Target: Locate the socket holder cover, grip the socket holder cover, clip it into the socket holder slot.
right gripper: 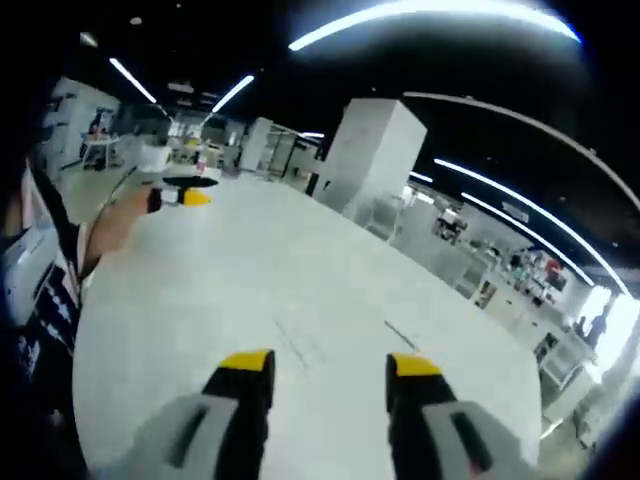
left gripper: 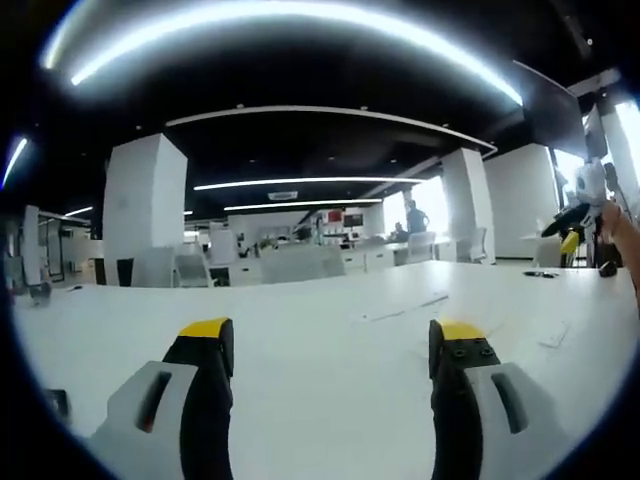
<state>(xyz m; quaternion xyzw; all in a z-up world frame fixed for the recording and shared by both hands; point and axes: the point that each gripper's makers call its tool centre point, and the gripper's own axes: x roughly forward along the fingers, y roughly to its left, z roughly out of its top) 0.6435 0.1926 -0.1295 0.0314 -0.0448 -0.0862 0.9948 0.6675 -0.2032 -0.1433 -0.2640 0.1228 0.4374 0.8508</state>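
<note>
Both grippers hang above a wide white table (left gripper: 330, 350) with nothing between their jaws — a searching stance, by the look of it, since the task begins with locating the socket holder cover and no cover or holder can be made out for certain in either view. In the left gripper view the left gripper (left gripper: 335, 345) looks almost level across the tabletop, jaws spread wide apart and empty, yellow tips at about 7 and 5 o'clock. Held that low and flat, it seems parked out of the way rather than reaching. At about 3 o'clock in that view the right gripper (left gripper: 575, 225) shows small and far off, with the person's forearm (left gripper: 625, 240) behind it.

In the right gripper view the right gripper (right gripper: 330, 370) is tilted down and rolled, so the table slants from 8 o'clock up towards 2 o'clock; its jaws stand parted and hold nothing. A thin flat piece (right gripper: 400, 335) and some faint outlines (right gripper: 300, 345) lie on the surface just ahead of the tips — too blurred to say whether either is the cover. The left gripper (right gripper: 185, 195) appears at about 10 o'clock, well apart, with the person's hand (right gripper: 115, 225) on it. My guess is the hunt is not yet done
</note>
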